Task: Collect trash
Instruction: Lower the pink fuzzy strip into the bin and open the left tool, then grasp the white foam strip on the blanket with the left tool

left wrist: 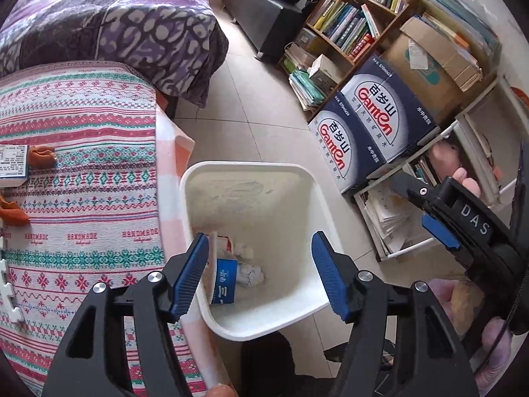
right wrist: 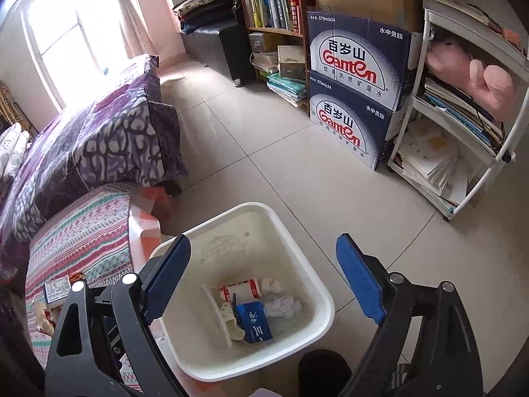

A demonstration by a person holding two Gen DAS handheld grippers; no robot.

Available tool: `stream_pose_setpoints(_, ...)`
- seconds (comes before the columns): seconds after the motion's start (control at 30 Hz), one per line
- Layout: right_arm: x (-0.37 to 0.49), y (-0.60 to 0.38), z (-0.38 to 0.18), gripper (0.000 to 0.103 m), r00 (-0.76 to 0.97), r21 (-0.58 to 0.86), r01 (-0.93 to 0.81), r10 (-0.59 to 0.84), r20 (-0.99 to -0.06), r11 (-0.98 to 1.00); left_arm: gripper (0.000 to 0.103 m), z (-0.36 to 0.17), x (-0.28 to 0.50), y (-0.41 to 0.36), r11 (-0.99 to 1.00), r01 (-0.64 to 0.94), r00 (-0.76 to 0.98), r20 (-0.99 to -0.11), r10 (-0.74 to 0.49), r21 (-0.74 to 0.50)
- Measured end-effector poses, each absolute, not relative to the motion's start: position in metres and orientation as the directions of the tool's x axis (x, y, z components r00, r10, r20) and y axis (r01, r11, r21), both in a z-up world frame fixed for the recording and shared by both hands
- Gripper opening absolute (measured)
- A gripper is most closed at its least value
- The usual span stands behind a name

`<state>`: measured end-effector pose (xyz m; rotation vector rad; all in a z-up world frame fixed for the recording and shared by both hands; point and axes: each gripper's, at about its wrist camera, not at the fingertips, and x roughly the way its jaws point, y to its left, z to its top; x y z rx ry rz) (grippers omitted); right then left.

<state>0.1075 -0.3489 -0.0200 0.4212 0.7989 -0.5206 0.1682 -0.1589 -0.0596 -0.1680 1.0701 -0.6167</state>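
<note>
I am hovering both claws over the square white plastic bin (left wrist: 307, 178) at lower centre. My left claw (left wrist: 261, 274) and right claw (right wrist: 263, 281) are both spread apart and gripping nothing. Trash is already lying in the bin: a blue carton (right wrist: 254, 321), a red-and-white wrapper (right wrist: 239, 289) and crumpled white tissue (right wrist: 281, 306). More seems to be waiting at the left edge of the left view, on the striped woven cloth (left wrist: 86, 172): a white printed box (left wrist: 13, 165) and orange scraps (left wrist: 41, 156). Both claws are tilting steeply downward.
</note>
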Motion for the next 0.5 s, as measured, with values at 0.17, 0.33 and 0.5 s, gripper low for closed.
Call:
stream_pose_setpoints(0.17, 0.113, -0.335, -0.019, 0.093, 0.59, 0.145, 0.565, -0.275, -0.759, 0.812, 0.068, -0.062, 0.171, -0.133, 0.885, 0.336, 0.397, -0.803, -0.444, -0.323)
stream_pose_setpoints(0.33, 0.123, -0.315, -0.022, 0.095, 0.583, 0.118, 0.525, -0.254, -0.772, 0.843, 0.072, -0.067, 0.175, -0.103, 0.938, 0.26, 0.442, -0.836, -0.326, -0.229)
stream_pose_setpoints(0.5, 0.132, -0.291, -0.025, 0.096, 0.579, 0.101, 0.475, -0.224, -0.784, 0.874, 0.073, -0.075, 0.181, -0.069, 0.974, 0.169, 0.455, -0.865, -0.211, -0.149)
